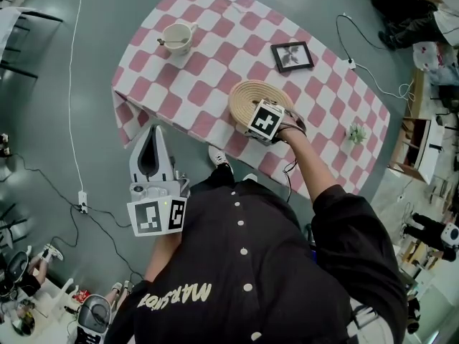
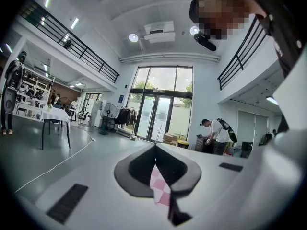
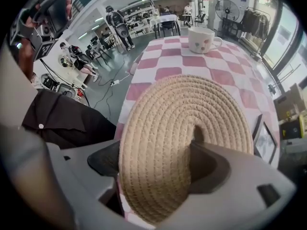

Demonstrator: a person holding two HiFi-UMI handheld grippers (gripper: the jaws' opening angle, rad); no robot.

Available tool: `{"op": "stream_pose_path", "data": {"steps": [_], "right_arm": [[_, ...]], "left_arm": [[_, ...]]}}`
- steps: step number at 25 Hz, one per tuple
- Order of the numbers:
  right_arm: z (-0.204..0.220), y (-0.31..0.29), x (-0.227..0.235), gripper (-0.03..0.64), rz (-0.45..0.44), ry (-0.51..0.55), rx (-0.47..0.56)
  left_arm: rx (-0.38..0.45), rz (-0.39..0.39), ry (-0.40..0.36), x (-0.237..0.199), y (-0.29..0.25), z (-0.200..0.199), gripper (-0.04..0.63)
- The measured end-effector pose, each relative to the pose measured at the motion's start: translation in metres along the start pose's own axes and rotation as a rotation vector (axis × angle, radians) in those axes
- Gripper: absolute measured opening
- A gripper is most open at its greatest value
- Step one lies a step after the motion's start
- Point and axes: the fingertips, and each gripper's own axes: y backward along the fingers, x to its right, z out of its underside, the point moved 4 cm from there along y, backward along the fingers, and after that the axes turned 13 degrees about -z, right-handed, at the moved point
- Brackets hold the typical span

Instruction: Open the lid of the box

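A round woven lid [image 1: 247,95] covers the box on the pink-and-white checked table [image 1: 208,56]. My right gripper [image 1: 266,122] points steeply down over the lid's near right edge. In the right gripper view the lid [image 3: 182,109] fills the space between the jaws of that gripper [image 3: 156,147]. One jaw stands outside the rim at the left and the other over the lid's top; they are wide apart. The box under the lid is hidden. My left gripper [image 1: 155,131] is held off the table's near edge, its tips together and empty [image 2: 155,147].
A white mug [image 1: 177,36] with a spoon stands at the far left of the table. A black picture frame [image 1: 292,56] lies behind the lid and a small plant [image 1: 356,132] to its right. A white cable [image 1: 72,84] runs along the floor on the left.
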Motion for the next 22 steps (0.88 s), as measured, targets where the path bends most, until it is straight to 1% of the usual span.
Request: {"op": "stream_pose_path", "data": {"steps": [4,8,11,18,22], "right_arm": [[-0.002,0.004,0.003,0.393,0.018,0.024,0.021],[-0.01,0.001,-0.007,0.387,-0.037,0.048,0.138],[-0.007,0.013,0.0,0.384,0.027,0.064,0.159],[-0.007,0.047,-0.013,0.383,0.04,0.07,0.302],[-0.003,0.074,-0.023,0.383,0.048,0.076,0.414]], "left_arm": [[0.002,-0.006,0.0,-0.001,0.003,-0.001,0.011],[0.008,-0.004,-0.001,0.001,0.005,-0.002,0.011],[0.014,0.002,-0.001,0.005,0.008,-0.004,0.011],[0.047,0.021,-0.006,0.018,0.017,-0.011,0.011],[0.068,0.041,-0.007,0.03,0.024,-0.016,0.011]]}}
